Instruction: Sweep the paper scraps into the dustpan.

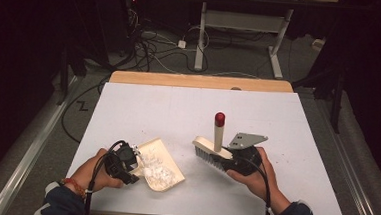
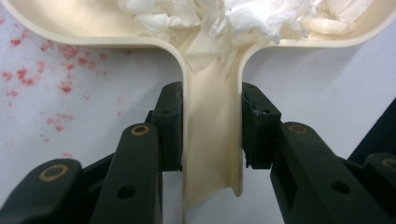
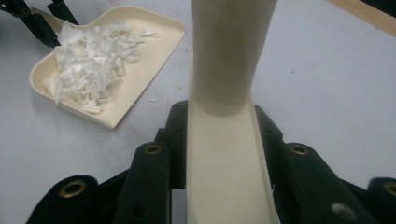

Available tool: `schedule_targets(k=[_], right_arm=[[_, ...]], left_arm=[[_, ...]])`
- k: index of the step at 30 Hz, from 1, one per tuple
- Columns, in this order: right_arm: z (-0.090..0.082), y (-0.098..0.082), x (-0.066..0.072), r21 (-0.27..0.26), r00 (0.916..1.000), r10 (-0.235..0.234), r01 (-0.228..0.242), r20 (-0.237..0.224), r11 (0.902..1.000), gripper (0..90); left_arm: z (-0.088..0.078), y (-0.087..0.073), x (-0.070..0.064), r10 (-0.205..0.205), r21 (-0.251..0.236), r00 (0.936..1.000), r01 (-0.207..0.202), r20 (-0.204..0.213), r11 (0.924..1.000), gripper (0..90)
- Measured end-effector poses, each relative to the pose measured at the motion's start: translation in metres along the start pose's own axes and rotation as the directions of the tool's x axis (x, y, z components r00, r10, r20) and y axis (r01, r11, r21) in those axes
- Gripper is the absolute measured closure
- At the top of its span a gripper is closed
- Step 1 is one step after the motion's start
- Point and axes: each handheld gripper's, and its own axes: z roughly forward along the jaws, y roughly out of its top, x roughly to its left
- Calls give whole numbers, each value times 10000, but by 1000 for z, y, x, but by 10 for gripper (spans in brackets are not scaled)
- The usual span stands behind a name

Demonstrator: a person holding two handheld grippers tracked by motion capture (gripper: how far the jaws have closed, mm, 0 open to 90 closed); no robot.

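White counter point(image 1: 258, 116) is seen in the high view, its far wooden edge exposed, dark floor and cables beyond hard to make out. Cream dustpan point(image 1: 162, 166) is lain near the front-left of the counter, its handle end hidden under the left tool point(image 1: 130, 173); in the left gripper view the pan point(image 2: 84, 28) is cut off by the top edge, and the handle is pinched between both jaws of the left tool point(image 2: 212, 130). A pile of white shredded scraps point(image 3: 91, 60) is held inside the pan, individual pieces too small to be told apart. Faint red specks on the counter beside the handle are noted in the left gripper view. Cream brush point(image 1: 211, 151) is held to the right of the pan, apart from it, bristles down near the counter, red-capped handle upright. Its back is pinched by the right tool point(image 1: 227, 162); in the right gripper view the brush point(image 3: 229, 154) is clamped between the jaws of the tool point(image 3: 229, 140), handle top cut off, bristles hidden.
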Motion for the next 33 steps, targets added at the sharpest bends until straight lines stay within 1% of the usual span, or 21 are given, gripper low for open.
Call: schedule_targets(k=[2,5,7,10,11,14,15,18,20,21,23,25,27,28,29,30,33], right_arm=[[7,2,5,62,9999,22,-23,108,10000,680],[19,4,14,230,9995,-204,198,233,9995,680],[26,6,20,263,9997,-223,220,89,9994,680],[33,11,32,387,9991,-390,397,-180,9985,680],[35,12,36,403,9986,-490,498,-206,9979,680],[39,13,44,435,9979,-562,575,-315,9974,680],[40,13,46,455,9981,-548,561,-284,9974,680],[40,13,45,437,9988,-381,394,-316,9983,679],[41,13,45,401,9984,-293,313,-491,9987,679],[41,13,45,302,9974,-256,277,-673,9992,679],[43,14,48,103,9925,-183,197,-1207,9998,679],[43,17,51,-31,9879,-239,237,-1533,9997,680],[39,21,51,-481,9803,-258,166,-1957,9987,680],[35,22,50,-624,9775,-279,151,-2091,9979,680],[31,24,50,-651,9804,-348,225,-1937,9976,680],[27,25,48,-705,9852,-385,270,-1671,9971,680],[16,26,39,-900,9888,-217,84,-1477,9959,680]], left_arm=[[0,-1,-1,43,72,10000,-43,5,10000,628],[1,0,-3,86,198,9999,-84,-77,9998,628],[1,2,-5,115,374,9995,-105,-278,9992,629],[0,4,-9,181,537,9990,-159,-408,9984,629],[0,4,-10,138,533,9991,-116,-406,9985,630],[0,4,-11,177,650,9986,-145,-488,9978,630],[0,5,-12,177,687,9985,-141,-518,9975,631],[1,6,-13,164,751,9983,-121,-563,9971,631],[1,6,-13,156,727,9984,-116,-538,9973,631],[1,6,-13,165,735,9984,-125,-543,9972,631],[1,7,-13,183,749,9984,-143,-530,9971,631],[1,7,-14,145,714,9984,-106,-546,9974,631],[1,7,-13,126,673,9988,-94,-476,9977,631],[2,6,-13,109,647,9988,-78,-471,9979,631],[2,6,-12,101,627,9990,-74,-424,9980,631],[2,6,-12,88,610,9992,-65,-381,9981,631],[4,5,-10,63,574,9994,-44,-331,9983,630]])
